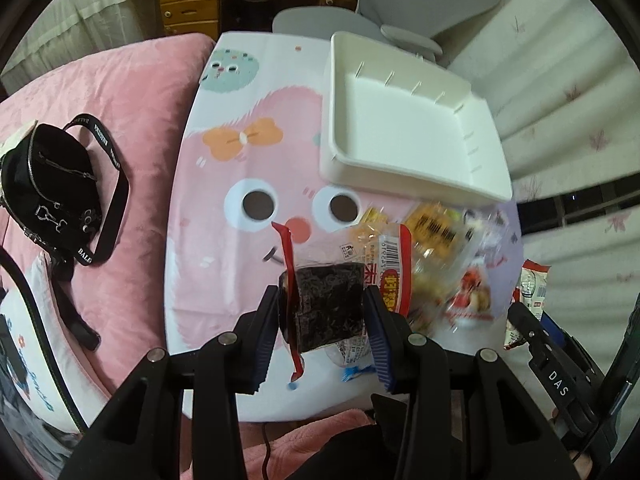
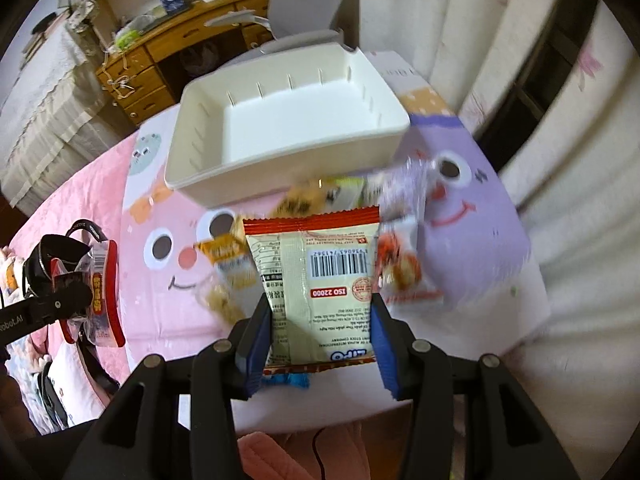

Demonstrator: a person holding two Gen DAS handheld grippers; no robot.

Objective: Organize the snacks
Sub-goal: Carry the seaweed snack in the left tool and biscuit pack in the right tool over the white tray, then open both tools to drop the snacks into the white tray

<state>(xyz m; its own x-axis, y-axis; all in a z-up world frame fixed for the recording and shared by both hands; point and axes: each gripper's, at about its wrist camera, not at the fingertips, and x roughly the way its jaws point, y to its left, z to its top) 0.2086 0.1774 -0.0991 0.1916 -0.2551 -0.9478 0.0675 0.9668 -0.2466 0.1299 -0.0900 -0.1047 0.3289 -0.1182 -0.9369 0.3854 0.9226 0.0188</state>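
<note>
My left gripper (image 1: 323, 312) is shut on a clear seaweed snack packet (image 1: 328, 304) with red edges, held above the cartoon-print table cover (image 1: 224, 272). My right gripper (image 2: 320, 320) is shut on a cream biscuit packet (image 2: 316, 280) with a barcode and red trim. An empty white bin (image 1: 404, 120) stands at the back right of the cover; in the right wrist view the bin (image 2: 280, 128) is straight ahead. Several loose snack packets (image 1: 444, 248) lie between the bin and the grippers, and they also show in the right wrist view (image 2: 316, 196). The left gripper with its packet shows at the left of the right wrist view (image 2: 76, 288).
A pink bedspread (image 1: 132, 96) lies left of the cover with a black shoulder bag (image 1: 52, 196) on it. A grey chair (image 1: 424, 4) and a wooden desk (image 2: 168, 52) stand behind. White curtains (image 2: 500, 80) hang on the right.
</note>
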